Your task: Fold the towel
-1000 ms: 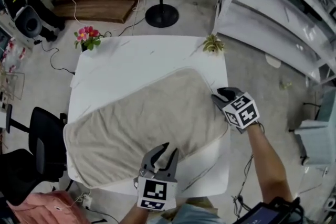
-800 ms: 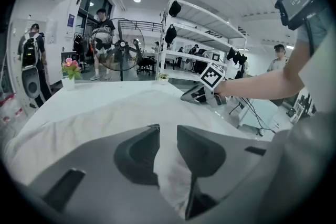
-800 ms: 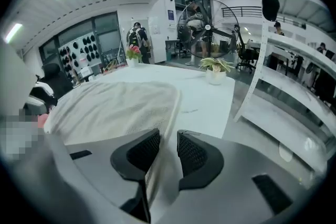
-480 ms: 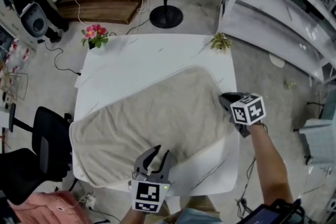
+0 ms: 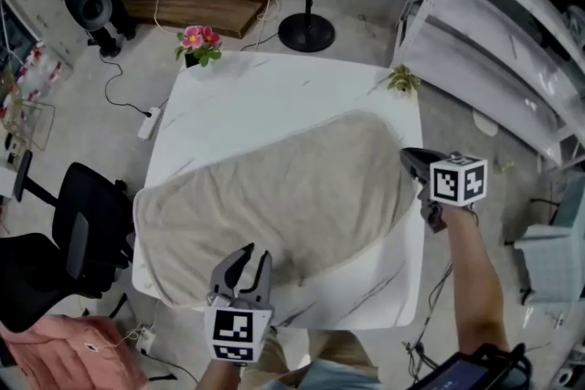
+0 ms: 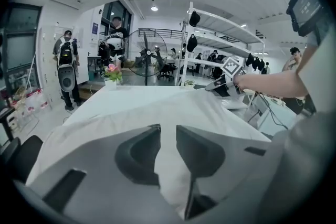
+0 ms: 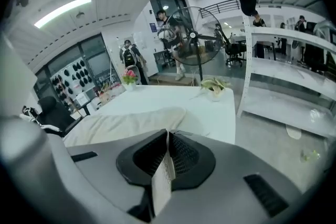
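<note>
A beige towel [image 5: 283, 196] lies spread diagonally over the white table [image 5: 274, 96]; its left end hangs off the table's edge. My right gripper [image 5: 409, 157] is at the towel's right end. Its jaws have just been closing, and in the right gripper view this gripper [image 7: 167, 135] is shut on a thin strip of the towel's [image 7: 126, 123] edge. My left gripper [image 5: 257, 253] hovers at the towel's near edge. Its jaws have just been closing a little but stand apart [image 6: 168, 128], with the towel [image 6: 157, 107] showing in the gap below them and not pinched.
A pot of pink flowers [image 5: 196, 41] and a small green plant [image 5: 400, 79] stand on the table's far corners. A fan stand [image 5: 306, 27] is beyond, white shelving [image 5: 494, 41] to the right, and a black chair [image 5: 87, 233] to the left. People stand in the background.
The right gripper's jaws closed on the towel's right edge and lifted slightly. The left gripper slid leftward along the towel's near edge, still open.
</note>
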A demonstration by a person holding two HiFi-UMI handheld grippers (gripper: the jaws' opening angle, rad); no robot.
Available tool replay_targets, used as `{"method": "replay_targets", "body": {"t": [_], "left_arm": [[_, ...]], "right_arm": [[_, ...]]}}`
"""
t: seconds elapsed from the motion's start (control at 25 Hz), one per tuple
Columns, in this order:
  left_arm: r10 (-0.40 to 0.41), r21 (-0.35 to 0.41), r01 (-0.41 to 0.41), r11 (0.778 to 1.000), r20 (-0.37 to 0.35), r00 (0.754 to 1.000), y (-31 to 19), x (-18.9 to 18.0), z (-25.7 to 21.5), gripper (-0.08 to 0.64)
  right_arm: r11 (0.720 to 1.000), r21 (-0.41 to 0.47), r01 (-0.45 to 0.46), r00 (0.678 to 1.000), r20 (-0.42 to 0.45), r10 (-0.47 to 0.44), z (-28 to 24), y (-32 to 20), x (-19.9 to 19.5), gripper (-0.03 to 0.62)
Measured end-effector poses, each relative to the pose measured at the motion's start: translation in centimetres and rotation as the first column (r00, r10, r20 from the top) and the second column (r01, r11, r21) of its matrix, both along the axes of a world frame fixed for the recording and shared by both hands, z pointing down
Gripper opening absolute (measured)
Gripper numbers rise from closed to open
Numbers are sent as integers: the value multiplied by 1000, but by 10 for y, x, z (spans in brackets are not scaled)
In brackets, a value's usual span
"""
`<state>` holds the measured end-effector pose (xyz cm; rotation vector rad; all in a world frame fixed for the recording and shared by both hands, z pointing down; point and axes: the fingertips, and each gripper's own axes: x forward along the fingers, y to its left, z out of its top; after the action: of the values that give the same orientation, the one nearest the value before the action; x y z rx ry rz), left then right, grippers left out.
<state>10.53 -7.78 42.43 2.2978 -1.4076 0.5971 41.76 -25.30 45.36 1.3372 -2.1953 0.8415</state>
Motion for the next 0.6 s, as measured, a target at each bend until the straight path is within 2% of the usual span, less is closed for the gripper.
{"method": "replay_targets", "body": {"t": [0.28, 0.6], "left_arm": [[-73, 45, 74, 996, -19, 997, 25, -43, -24, 95], [-193, 91, 196, 976, -38, 980, 61, -118, -43, 94]], "right_arm": [[990, 104, 95, 995, -22, -93, -69, 13, -71, 31], [953, 166, 253, 968, -51, -247, -109, 37, -194, 31]]}}
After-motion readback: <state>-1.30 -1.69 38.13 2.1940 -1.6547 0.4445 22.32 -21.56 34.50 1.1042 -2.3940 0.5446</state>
